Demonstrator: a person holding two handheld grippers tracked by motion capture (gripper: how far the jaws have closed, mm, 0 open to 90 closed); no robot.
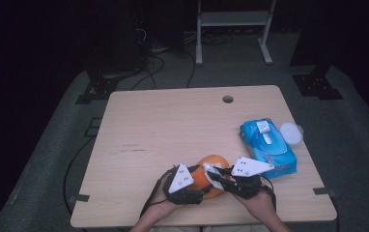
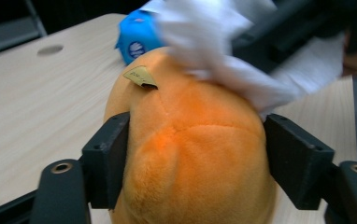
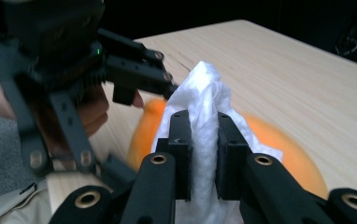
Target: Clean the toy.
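Orange plush toy (image 2: 190, 158) wedged in my left tool (image 2: 195, 154), white wipe (image 3: 204, 121) pinched in my right tool (image 3: 203, 154).

Wiping looks under way, I judge: the wipe is already out of the blue pack (image 1: 268, 146) and lies bunched on the toy's top; nothing shows how much of the toy remains to clean. Left tool stands at a middling width, both pads flush against the toy's sides, gripping it at the near edge of the tabletop (image 1: 173, 125). Right tool is nearly closed on a fold of the wipe, which sticks up between its pads, with the toy just beyond and below them. From above, the two tools meet over the toy, right one (image 1: 219, 175) overlapping its right side. Pack lies well to the right, a white lid (image 1: 290, 133) touching it.
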